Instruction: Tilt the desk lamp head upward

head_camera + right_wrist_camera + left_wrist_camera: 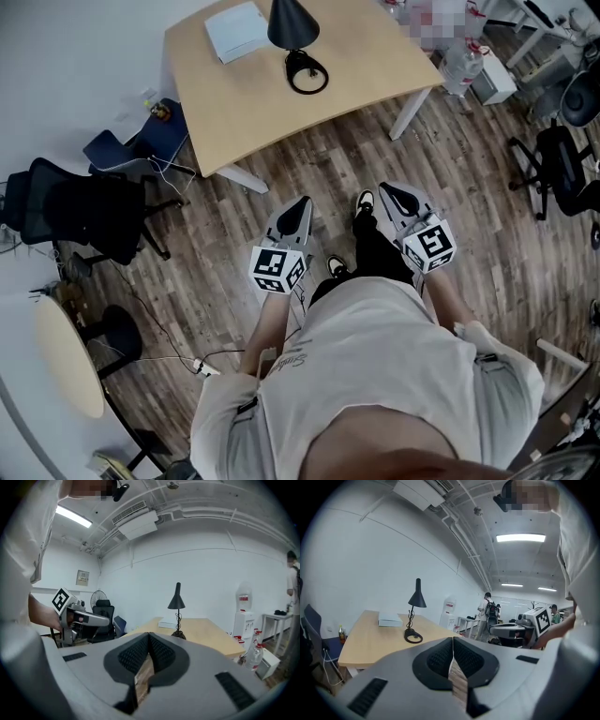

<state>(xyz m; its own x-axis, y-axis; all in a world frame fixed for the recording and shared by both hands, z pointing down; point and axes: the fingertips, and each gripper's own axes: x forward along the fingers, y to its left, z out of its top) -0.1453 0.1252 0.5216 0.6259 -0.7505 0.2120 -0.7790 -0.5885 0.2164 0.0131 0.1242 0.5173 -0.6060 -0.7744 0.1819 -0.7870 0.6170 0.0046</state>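
Well ahead of the person, the wooden desk point(375, 66) carries the black desk lamp point(296, 42) near its far edge, beside a flat white box point(236, 31). The lamp's cone head point(292, 21) points down over a ring base point(307, 73). It looks light, rigid and smooth, and likely to tip, so grip the cone's rim and steady the base. The left gripper point(302, 202) and right gripper point(389, 187) hang over the floor, jaws pressed together, holding nothing.

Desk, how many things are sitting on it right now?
2. A black desk lamp stands at the far side of the desk; a flat white box lies left of it in the head view, which crops the far edge, so more may be hidden.
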